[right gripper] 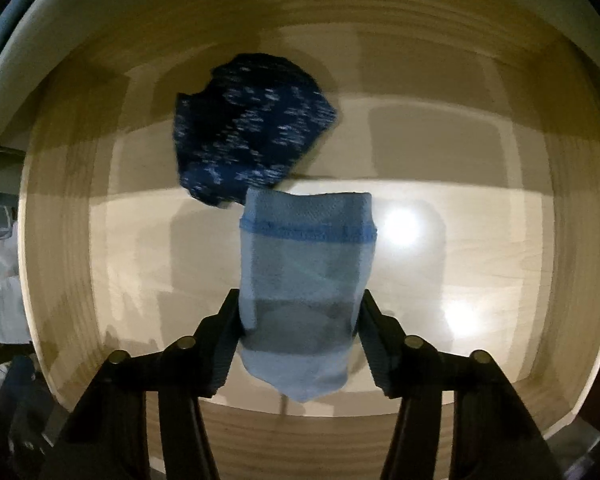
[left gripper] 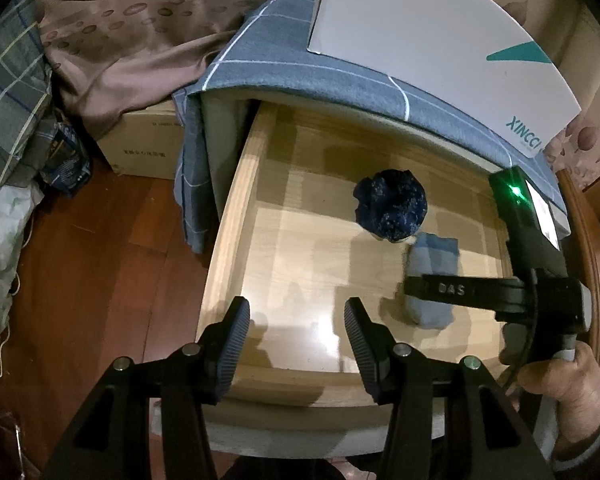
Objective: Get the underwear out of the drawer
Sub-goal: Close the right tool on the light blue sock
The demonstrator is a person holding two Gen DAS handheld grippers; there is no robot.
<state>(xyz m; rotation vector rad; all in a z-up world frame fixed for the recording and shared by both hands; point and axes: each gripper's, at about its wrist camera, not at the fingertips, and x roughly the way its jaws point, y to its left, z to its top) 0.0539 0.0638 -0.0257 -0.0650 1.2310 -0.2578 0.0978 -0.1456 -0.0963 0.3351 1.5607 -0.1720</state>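
1. The wooden drawer (left gripper: 236,216) stands pulled out of a cabinet draped with a blue checked cloth (left gripper: 284,68).
2. On the drawer floor lie two folded pieces: a dark blue speckled bundle (right gripper: 252,132) and, touching its near edge, a light blue folded underwear piece (right gripper: 304,264).
3. The right gripper (right gripper: 298,334) points down into the drawer, its fingers on either side of the light blue piece with the pads against the fabric, pinching it.
4. The left gripper (left gripper: 298,330) hovers over the drawer's front edge, fingers spread apart with nothing between them.
5. A white box (left gripper: 440,40) sits on the cloth.
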